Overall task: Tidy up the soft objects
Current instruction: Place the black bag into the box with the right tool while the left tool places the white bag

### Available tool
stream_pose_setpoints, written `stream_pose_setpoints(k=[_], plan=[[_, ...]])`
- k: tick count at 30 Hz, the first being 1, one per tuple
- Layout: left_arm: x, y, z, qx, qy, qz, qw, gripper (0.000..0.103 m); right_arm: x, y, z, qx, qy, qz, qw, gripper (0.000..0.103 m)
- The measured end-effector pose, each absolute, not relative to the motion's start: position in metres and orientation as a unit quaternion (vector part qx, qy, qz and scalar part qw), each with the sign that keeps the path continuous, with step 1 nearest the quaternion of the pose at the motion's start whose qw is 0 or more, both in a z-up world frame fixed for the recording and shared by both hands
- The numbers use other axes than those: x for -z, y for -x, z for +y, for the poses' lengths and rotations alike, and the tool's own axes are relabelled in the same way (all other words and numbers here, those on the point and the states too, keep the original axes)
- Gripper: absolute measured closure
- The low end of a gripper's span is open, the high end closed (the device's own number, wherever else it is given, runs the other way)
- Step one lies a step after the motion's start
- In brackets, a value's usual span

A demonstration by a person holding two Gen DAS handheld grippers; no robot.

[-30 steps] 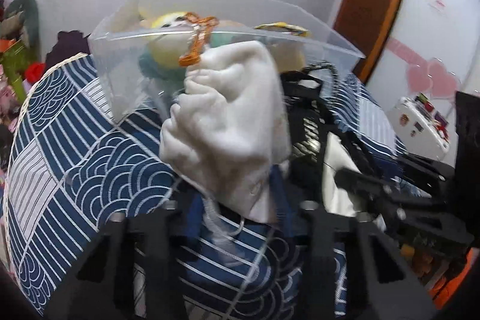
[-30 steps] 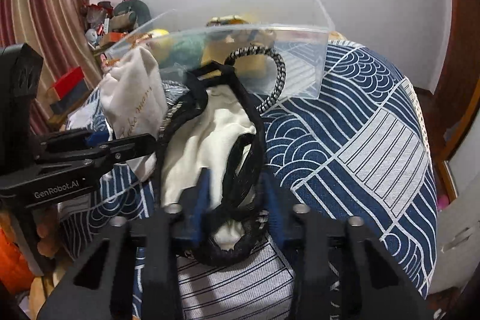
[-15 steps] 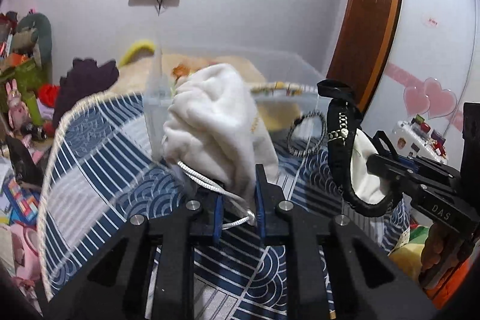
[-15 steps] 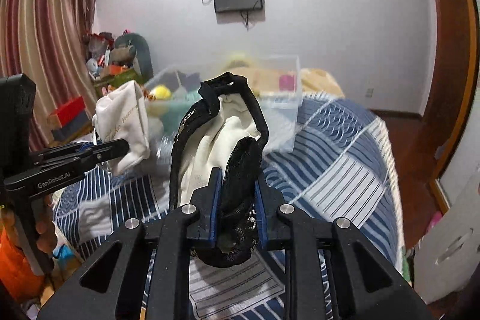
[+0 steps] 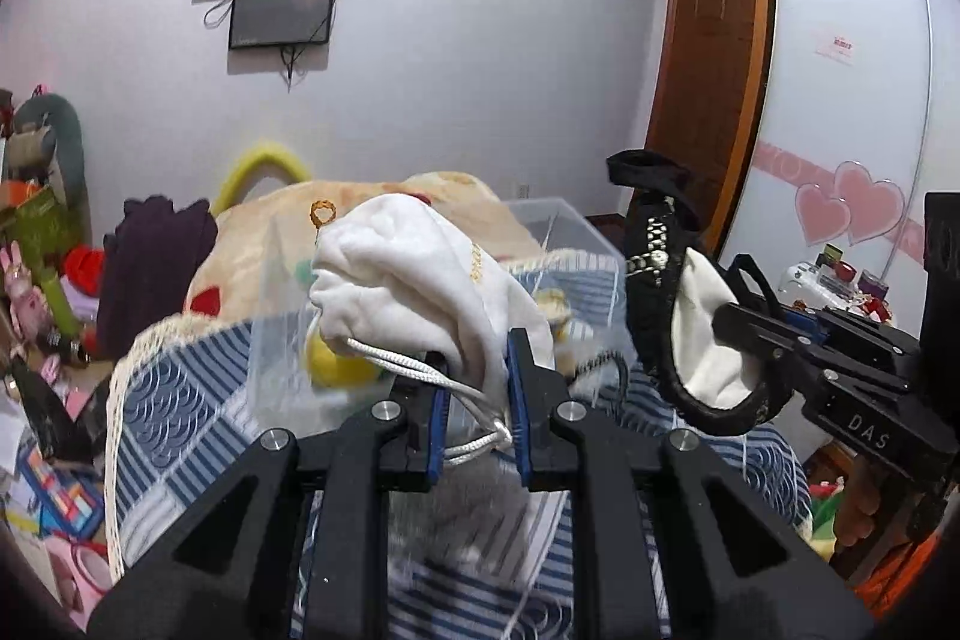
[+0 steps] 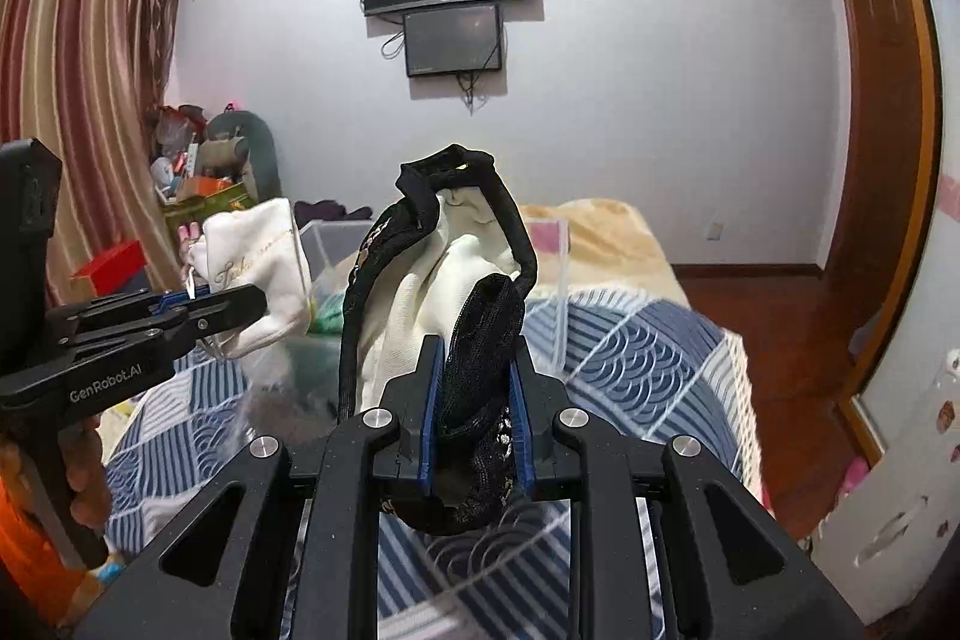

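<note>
My left gripper [image 5: 477, 370] is shut on a white drawstring pouch [image 5: 420, 274] and holds it up in the air above the bed; the pouch also shows in the right wrist view [image 6: 258, 268]. My right gripper [image 6: 477, 370] is shut on a black-and-white soft bag with a black strap [image 6: 456, 292], held up to the right of the pouch; it also shows in the left wrist view [image 5: 690, 322]. A clear plastic box [image 5: 576, 244] with soft toys inside sits on the bed behind both held things.
The bed has a blue-and-white patterned cover [image 6: 630, 340] and a beige blanket [image 6: 600, 232] farther back. Toys and clutter [image 5: 48, 268] are piled at the left. A wooden door [image 5: 708, 58] and wardrobe [image 5: 852, 70] stand at the right.
Both grippers have lifted their soft things up off the bed and tilted upward. The clear box now looks lower and farther away. The jaws closed tighter on both things.
</note>
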State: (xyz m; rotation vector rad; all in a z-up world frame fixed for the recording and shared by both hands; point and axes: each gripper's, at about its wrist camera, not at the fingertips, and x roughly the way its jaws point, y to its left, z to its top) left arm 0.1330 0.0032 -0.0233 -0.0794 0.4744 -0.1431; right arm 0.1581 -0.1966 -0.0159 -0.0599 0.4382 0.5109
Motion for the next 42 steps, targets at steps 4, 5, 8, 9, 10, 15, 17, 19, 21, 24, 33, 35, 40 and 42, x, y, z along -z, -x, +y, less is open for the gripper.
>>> stream_pose_setpoints(k=[4,5,8,9,10,15,17,19,21,24,33,35,40,42], plan=[[0.017,-0.151,-0.004,0.063,0.027,0.225,0.972,0.086,0.01,-0.175,-0.191,-0.236,0.031,0.211,0.948,0.085],[0.017,-0.158,-0.006,0.057,0.023,0.225,0.972,0.086,0.01,-0.181,-0.189,-0.232,0.032,0.211,0.949,0.085],[0.02,-0.17,-0.01,0.049,0.018,0.23,0.972,0.086,0.01,-0.195,-0.182,-0.225,0.035,0.215,0.95,0.085],[0.021,-0.173,-0.012,0.047,0.018,0.233,0.971,0.086,0.011,-0.2,-0.18,-0.223,0.037,0.218,0.95,0.085],[0.025,-0.18,-0.012,0.044,0.017,0.239,0.97,0.086,0.012,-0.205,-0.176,-0.222,0.041,0.222,0.948,0.085],[0.043,-0.204,-0.013,0.042,0.021,0.273,0.961,0.086,0.026,-0.219,-0.159,-0.217,0.077,0.243,0.942,0.085],[0.049,-0.211,-0.014,0.041,0.018,0.283,0.958,0.086,0.032,-0.221,-0.153,-0.216,0.093,0.249,0.939,0.085],[0.056,-0.219,-0.017,0.035,0.006,0.29,0.956,0.085,0.034,-0.225,-0.152,-0.217,0.099,0.256,0.937,0.085],[0.063,-0.224,-0.021,0.032,-0.011,0.295,0.955,0.085,0.036,-0.226,-0.151,-0.217,0.102,0.261,0.935,0.085],[0.065,-0.225,-0.022,0.032,-0.012,0.293,0.955,0.085,0.04,-0.224,-0.151,-0.212,0.108,0.265,0.934,0.082],[0.057,-0.215,-0.015,0.044,-0.008,0.302,0.952,0.058,0.026,-0.217,-0.156,-0.219,0.105,0.257,0.936,0.061],[0.052,-0.208,-0.015,0.041,-0.011,0.291,0.956,0.055,0.022,-0.208,-0.158,-0.219,0.108,0.245,0.938,0.059],[0.035,-0.189,-0.015,0.047,-0.013,0.269,0.962,0.05,0.012,-0.195,-0.164,-0.222,0.107,0.229,0.942,0.059],[0.027,-0.18,-0.011,0.046,-0.008,0.258,0.965,0.042,0.008,-0.189,-0.17,-0.225,0.1,0.223,0.943,0.058]])
